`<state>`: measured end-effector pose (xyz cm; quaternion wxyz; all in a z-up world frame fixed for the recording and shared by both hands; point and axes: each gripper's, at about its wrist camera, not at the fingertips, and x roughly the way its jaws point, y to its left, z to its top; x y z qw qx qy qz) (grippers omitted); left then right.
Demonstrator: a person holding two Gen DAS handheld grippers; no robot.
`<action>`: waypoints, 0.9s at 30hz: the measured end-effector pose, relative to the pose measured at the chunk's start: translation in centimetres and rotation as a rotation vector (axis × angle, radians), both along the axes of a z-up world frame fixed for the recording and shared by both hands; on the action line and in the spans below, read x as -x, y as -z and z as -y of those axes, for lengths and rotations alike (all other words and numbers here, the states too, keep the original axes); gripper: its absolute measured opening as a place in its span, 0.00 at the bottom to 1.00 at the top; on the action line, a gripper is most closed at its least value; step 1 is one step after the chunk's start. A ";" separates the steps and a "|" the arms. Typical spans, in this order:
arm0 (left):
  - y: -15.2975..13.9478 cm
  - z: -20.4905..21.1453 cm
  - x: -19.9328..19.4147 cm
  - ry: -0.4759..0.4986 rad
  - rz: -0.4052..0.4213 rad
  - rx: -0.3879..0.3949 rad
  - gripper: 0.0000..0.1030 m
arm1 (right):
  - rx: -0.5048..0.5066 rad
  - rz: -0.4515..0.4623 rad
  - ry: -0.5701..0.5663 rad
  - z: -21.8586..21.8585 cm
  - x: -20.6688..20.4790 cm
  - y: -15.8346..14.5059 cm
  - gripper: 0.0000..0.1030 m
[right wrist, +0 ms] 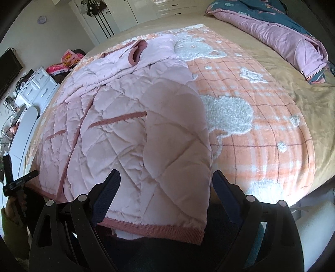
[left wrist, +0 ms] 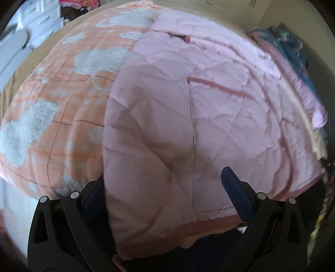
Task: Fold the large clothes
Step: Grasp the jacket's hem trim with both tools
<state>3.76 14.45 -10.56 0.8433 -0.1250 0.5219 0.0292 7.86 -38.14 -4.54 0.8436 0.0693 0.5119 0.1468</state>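
Straddling the pink quilted coat [right wrist: 129, 125], right tool [right wrist: 165, 182] wide-spread

A wide bed [right wrist: 293, 87] with a tan sheet fills the room's centre, overlaid by an orange checked blanket [right wrist: 251, 125] with white fleecy patches. A rumpled lilac-and-teal duvet [right wrist: 282, 35] lies along the far edge. White wardrobe doors [right wrist: 117, 18] and cream walls stand behind; a white drawer unit [right wrist: 35, 87] sits at left. Daylight falls across the blanket.
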 end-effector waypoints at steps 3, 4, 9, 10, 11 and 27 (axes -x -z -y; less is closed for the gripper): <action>0.1 0.5 -0.3 0.017 0.001 -0.017 0.92 | 0.028 -0.035 -0.013 0.1 0.0 0.5 0.86; 0.2 0.6 -0.4 0.019 -0.001 -0.016 0.92 | 0.029 -0.048 -0.020 0.1 0.0 0.8 0.86; 0.2 0.2 -0.3 0.011 0.010 0.010 0.92 | -0.031 -0.151 -0.057 -0.1 -0.4 2.3 0.87; 0.2 0.2 -0.3 0.010 0.012 0.015 0.92 | -0.016 -0.158 -0.068 -0.4 -0.5 2.5 0.87; 0.2 0.2 -0.2 0.011 0.014 0.018 0.92 | -0.013 -0.165 -0.087 -0.7 -0.6 2.5 0.87; -0.3 -0.2 0.3 0.004 0.054 0.052 0.86 | -0.022 -0.114 -0.191 -1.5 0.3 2.6 0.26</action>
